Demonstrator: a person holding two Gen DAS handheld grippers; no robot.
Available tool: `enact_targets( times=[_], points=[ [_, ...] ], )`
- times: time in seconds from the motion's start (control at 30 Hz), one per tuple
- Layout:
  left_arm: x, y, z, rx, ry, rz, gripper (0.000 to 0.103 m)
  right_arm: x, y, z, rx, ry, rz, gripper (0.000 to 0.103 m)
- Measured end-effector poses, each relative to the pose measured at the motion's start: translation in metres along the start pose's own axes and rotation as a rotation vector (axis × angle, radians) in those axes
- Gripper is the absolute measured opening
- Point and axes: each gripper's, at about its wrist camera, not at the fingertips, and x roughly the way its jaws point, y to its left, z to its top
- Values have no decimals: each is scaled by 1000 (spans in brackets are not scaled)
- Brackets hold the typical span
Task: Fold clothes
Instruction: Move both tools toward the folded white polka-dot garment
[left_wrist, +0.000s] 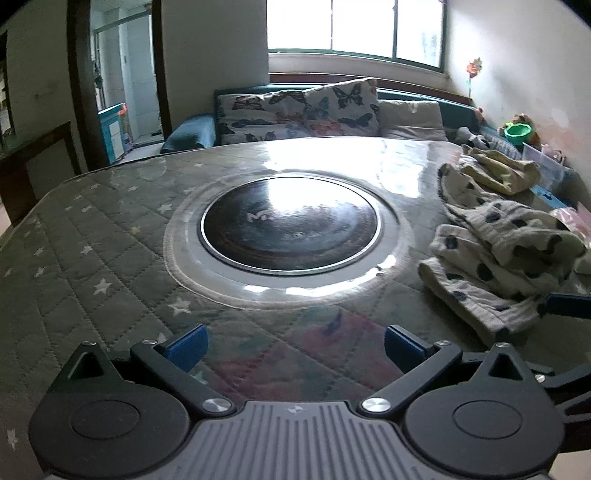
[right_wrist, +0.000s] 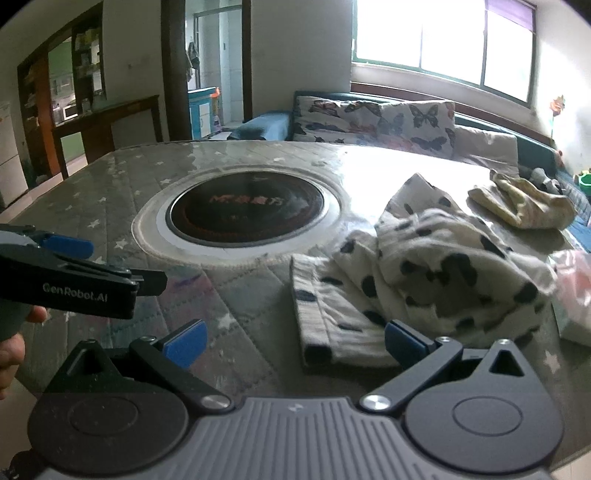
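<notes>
A crumpled white garment with dark spots (left_wrist: 502, 251) lies on the right side of the quilted table; in the right wrist view it (right_wrist: 424, 273) lies just ahead and to the right. A yellowish garment (left_wrist: 498, 170) lies beyond it, also in the right wrist view (right_wrist: 524, 203). My left gripper (left_wrist: 293, 349) is open and empty over the table's near edge, left of the spotted garment. My right gripper (right_wrist: 293, 345) is open and empty, its right finger (right_wrist: 404, 345) by the garment's hem. The left gripper (right_wrist: 66, 247) shows at the left of the right wrist view.
A round dark hotplate (left_wrist: 290, 225) is set into the middle of the table (left_wrist: 92, 258). A sofa with butterfly cushions (left_wrist: 295, 110) stands behind the table under a window. Pink plastic (right_wrist: 576, 288) lies at the far right edge. Toys and boxes (left_wrist: 521, 133) sit at the right.
</notes>
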Motion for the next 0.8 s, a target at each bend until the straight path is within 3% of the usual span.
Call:
enact_targets(
  times=[0.8],
  points=[
    [-13,-65,-11,155,20,-112,103,-35,-32,-44,103,21,-125,103]
  ],
)
